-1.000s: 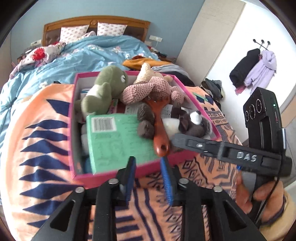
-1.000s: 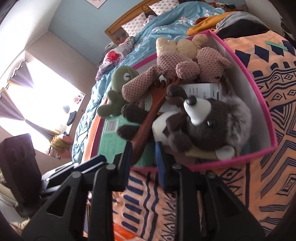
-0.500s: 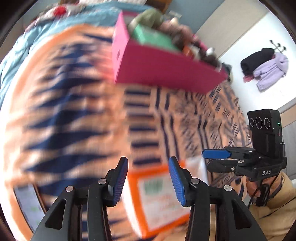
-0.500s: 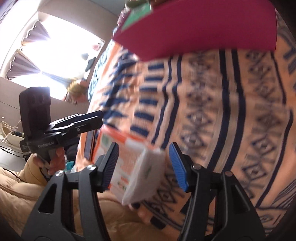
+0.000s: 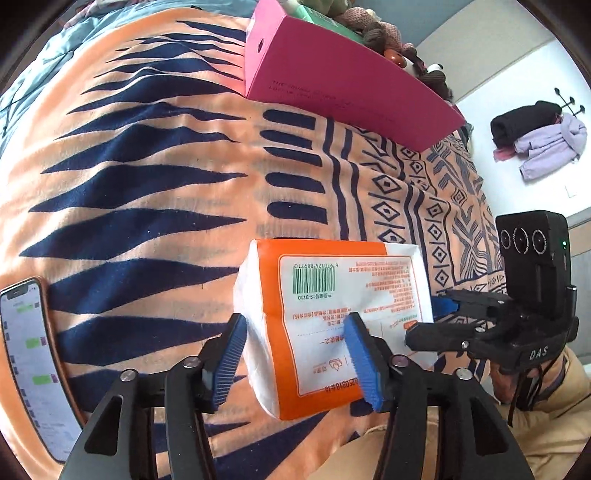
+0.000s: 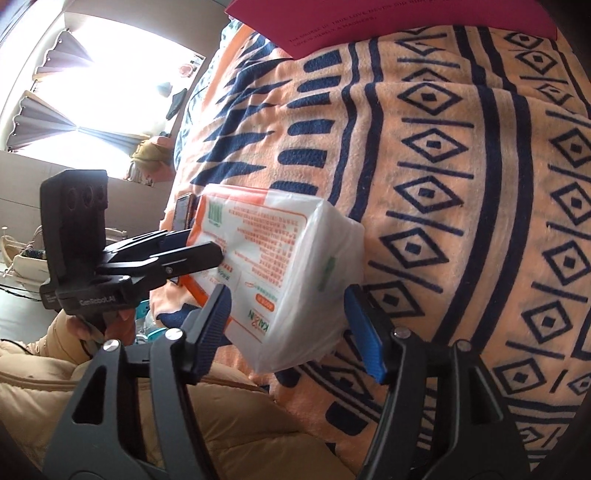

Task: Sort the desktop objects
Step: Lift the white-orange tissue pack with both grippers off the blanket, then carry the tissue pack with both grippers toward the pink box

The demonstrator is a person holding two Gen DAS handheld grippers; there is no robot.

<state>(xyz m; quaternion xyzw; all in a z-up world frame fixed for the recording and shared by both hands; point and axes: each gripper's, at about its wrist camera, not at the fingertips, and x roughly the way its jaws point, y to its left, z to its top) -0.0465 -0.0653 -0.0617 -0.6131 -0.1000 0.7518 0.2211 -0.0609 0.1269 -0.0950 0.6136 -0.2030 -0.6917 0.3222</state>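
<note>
At the near edge of the bed, over a fuzzy orange blanket [image 5: 155,206] with navy stripes and diamonds, both grippers close in on one soft, pillowy tissue pack [image 5: 332,314] in glossy white-and-orange plastic film, barcode side up. Left gripper [image 5: 295,354]: ribbed blue pads spread, jaws just been opening, one corner of the pack between them, pads not visibly pressing. Right gripper [image 6: 295,325]: jaws likewise just been opening, straddling the pack's white end; grip not established, small gaps both sides. Phone [image 5: 33,365], screen lit, lies flat on the blanket at left. Farther back, a rigid magenta cardboard box [image 5: 332,81] holds knitted plush toys [image 5: 373,29].
</note>
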